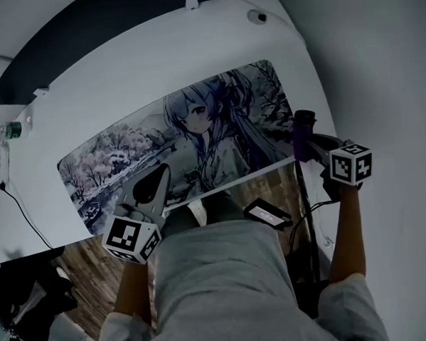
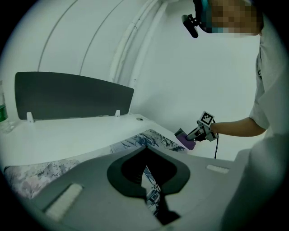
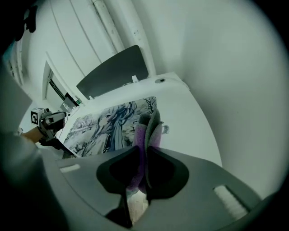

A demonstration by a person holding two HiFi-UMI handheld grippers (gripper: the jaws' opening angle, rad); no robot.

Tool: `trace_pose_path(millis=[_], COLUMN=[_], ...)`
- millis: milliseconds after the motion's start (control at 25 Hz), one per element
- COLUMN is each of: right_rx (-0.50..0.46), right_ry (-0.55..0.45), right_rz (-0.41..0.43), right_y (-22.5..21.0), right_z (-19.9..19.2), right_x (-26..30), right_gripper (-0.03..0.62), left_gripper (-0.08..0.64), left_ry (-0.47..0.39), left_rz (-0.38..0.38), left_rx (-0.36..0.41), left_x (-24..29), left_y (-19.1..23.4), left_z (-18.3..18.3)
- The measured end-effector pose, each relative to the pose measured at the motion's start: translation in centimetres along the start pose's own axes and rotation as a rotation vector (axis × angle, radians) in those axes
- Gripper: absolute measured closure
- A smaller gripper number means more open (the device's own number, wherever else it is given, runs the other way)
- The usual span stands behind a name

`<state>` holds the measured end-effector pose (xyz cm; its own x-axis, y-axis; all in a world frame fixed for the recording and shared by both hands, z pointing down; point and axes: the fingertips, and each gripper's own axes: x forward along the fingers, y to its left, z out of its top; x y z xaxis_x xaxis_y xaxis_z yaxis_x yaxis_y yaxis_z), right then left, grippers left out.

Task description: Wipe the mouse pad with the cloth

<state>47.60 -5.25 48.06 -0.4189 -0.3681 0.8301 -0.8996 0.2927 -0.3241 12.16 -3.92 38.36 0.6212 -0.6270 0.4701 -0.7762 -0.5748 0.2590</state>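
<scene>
Right tool [image 1: 305,128] is clenched on the purple cloth [image 1: 299,136], poised at the 3 o'clock end of the mouse pad [image 1: 189,125]; the pad lies flat across the white table [image 1: 123,78]. Left tool [image 1: 151,187] sits over the pad's near edge at about 7 o'clock; its jaws are drawn together, gripping nothing.

Smooth, matt white on the surface [image 1: 122,71]. Matt printed fabric face on the mouse pad [image 1: 197,142]. Soft, fuzzy purple and grey pile on the cloth [image 3: 143,135]. Grained wood planks on the floor [image 1: 90,269]. Clear plastic on the bottle [image 1: 4,132].
</scene>
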Motion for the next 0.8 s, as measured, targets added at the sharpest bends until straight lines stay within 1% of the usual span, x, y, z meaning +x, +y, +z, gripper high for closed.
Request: trace_pose_path(millis=[200,360,480,600,800], right_rx=[0.022,0.001,-0.008,-0.005,-0.02], right_ry=[0.006,0.026,0.059,0.093,0.111], right_rz=[-0.003,-0.016,-0.026,-0.022,-0.036], right_y=[-1.5,-2.1,-2.5,-2.4,-1.5], right_z=[-0.6,-1.1,-1.5,-2.3,-2.5], right_x=[0.2,0.4,0.8,1.7,2.7], right_gripper=[0.522,0.525,0.526,0.526,0.526], left_gripper=[0.541,0.54,0.54,0.54,0.541], left_ry=[0.015,0.013,0.018,0.018,0.017], left_rz=[0.001,0.002,0.002,0.01,0.032], left_rx=[0.009,0.008,0.003,0.0,-0.005], left_x=[1.0,1.3,1.3,0.9,-0.3], left_y=[-0.3,-0.5,-0.6,-0.4,0.2], left_z=[0.7,0.4,0.3,0.5,0.0])
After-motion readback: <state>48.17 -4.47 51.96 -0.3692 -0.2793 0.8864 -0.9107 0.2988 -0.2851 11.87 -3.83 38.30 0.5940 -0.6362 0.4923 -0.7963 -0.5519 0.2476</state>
